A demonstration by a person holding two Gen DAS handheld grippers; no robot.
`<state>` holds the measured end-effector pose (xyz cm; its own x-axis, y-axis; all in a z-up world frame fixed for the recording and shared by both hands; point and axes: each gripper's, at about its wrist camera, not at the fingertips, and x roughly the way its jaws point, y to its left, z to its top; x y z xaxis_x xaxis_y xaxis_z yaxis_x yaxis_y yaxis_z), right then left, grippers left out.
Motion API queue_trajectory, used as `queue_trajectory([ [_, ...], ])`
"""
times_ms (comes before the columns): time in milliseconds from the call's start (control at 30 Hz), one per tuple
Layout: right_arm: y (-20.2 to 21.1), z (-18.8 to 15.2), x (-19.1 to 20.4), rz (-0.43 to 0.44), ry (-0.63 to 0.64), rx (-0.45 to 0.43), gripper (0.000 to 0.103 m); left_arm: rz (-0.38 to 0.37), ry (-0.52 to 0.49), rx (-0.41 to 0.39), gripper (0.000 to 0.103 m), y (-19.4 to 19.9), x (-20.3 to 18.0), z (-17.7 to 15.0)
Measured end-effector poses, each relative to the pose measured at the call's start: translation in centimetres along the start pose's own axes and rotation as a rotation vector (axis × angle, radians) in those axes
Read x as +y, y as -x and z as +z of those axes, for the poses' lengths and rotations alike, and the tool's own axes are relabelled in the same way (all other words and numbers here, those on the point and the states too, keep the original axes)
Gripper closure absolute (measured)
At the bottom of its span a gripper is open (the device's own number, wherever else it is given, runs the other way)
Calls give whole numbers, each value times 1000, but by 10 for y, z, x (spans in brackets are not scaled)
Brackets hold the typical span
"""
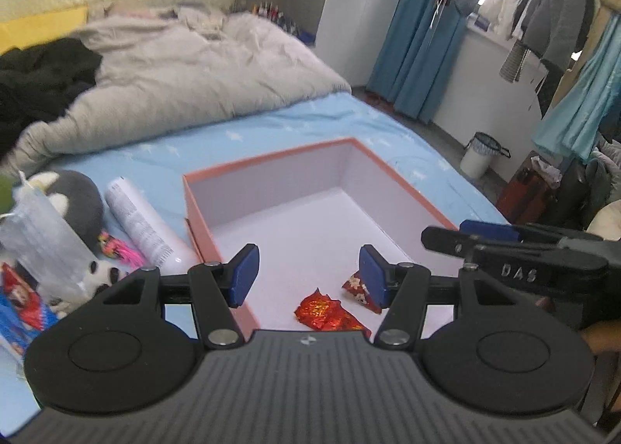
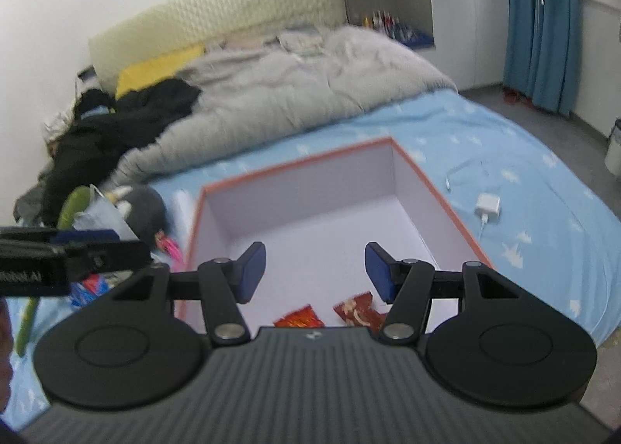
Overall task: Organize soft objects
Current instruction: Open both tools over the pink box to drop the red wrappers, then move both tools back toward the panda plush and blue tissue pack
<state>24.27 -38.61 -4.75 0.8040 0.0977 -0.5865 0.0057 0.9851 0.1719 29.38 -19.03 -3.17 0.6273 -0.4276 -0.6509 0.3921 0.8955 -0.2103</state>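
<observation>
Both grippers hovered over the near end of an open box (image 1: 271, 188) with orange edges and a white inside, which sat on the blue bed sheet (image 1: 310, 122). The left gripper (image 1: 308, 275) was spread wide and held nothing; the right gripper (image 2: 315, 271) was likewise released and empty. Two red snack packets lay on the box floor near its front: one crinkled packet (image 1: 324, 312) and a second packet (image 1: 357, 287) just beside it, partly hidden behind the left gripper's fingers.

To the left of the box, outside it, the remaining things crowded together on the sheet: a white tube (image 1: 137, 221) with small print too fine to read lying against the box wall, a grey plush toy (image 1: 73, 199), a pink and yellow item (image 1: 116, 248), a clear plastic bag (image 1: 39, 238) and a red and blue packet (image 1: 19, 304). A rumpled grey blanket (image 1: 186, 71) and black clothing (image 1: 39, 75) covered the far half of the bed.

On the sheet to the right of the box lay a white charger (image 2: 487, 205) with its cable. The right gripper's body, seen from the left wrist view, carried raised letters reading "DAS".
</observation>
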Motion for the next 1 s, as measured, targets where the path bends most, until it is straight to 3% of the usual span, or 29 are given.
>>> queue_trajectory([
  [200, 38, -3, 26, 43, 36, -84, 43, 20, -6, -70, 40, 48, 1, -13],
  [400, 67, -13, 51, 112, 51, -116, 43, 20, 1, -113, 40, 100, 1, -22],
  [600, 90, -31, 81, 136, 95, -154, 43, 65, -12, -168, 40, 143, 5, -44],
  [700, 100, -41, 95, 117, 127, -178, 43, 83, 5, -175, 40, 157, 13, -59],
  [1000, 114, -70, 118, 173, 116, -155, 43, 117, 79, -176, 40, 184, 40, -100],
])
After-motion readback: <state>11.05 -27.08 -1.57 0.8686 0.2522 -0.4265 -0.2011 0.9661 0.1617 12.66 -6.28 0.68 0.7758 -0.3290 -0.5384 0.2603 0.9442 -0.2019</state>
